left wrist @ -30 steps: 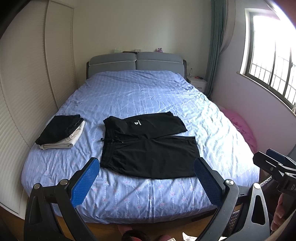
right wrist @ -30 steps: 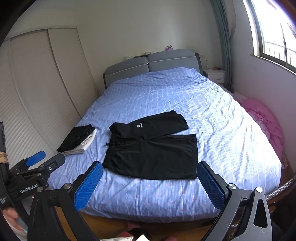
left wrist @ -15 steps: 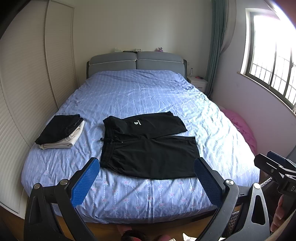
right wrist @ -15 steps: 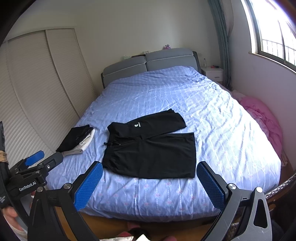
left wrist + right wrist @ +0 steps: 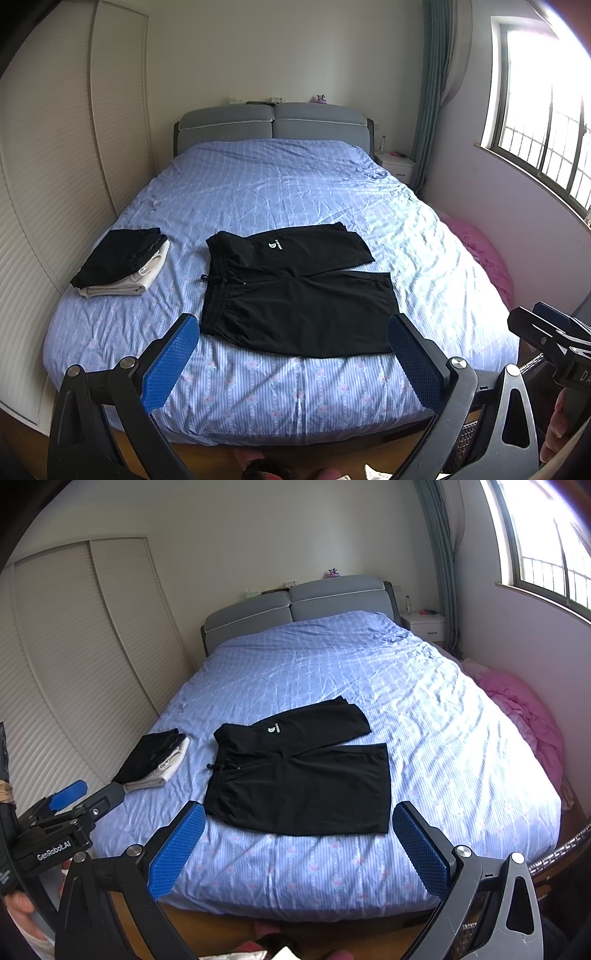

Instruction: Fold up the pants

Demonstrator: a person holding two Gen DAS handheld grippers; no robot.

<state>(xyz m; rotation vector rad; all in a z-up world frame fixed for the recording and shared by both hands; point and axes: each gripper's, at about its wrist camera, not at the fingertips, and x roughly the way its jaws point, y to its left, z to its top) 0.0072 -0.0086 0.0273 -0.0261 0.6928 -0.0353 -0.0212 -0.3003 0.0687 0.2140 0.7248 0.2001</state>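
Black shorts (image 5: 295, 291) lie spread flat near the foot of the blue bed (image 5: 280, 192), waistband to the left, two legs to the right, a small white logo on the far leg. They also show in the right wrist view (image 5: 299, 771). My left gripper (image 5: 291, 363) is open and empty, held before the bed's foot edge, short of the shorts. My right gripper (image 5: 299, 843) is open and empty at the same distance. Each gripper shows at the edge of the other's view.
A folded stack of black and cream clothes (image 5: 122, 262) lies on the bed's left side. Louvred wardrobe doors (image 5: 55, 166) line the left wall. A pink bundle (image 5: 484, 254) lies on the floor right of the bed. A nightstand (image 5: 395, 166) and window (image 5: 546, 122) are at right.
Both views shift only slightly; the right gripper has drifted a little. The shorts have not moved and both grippers stay open.
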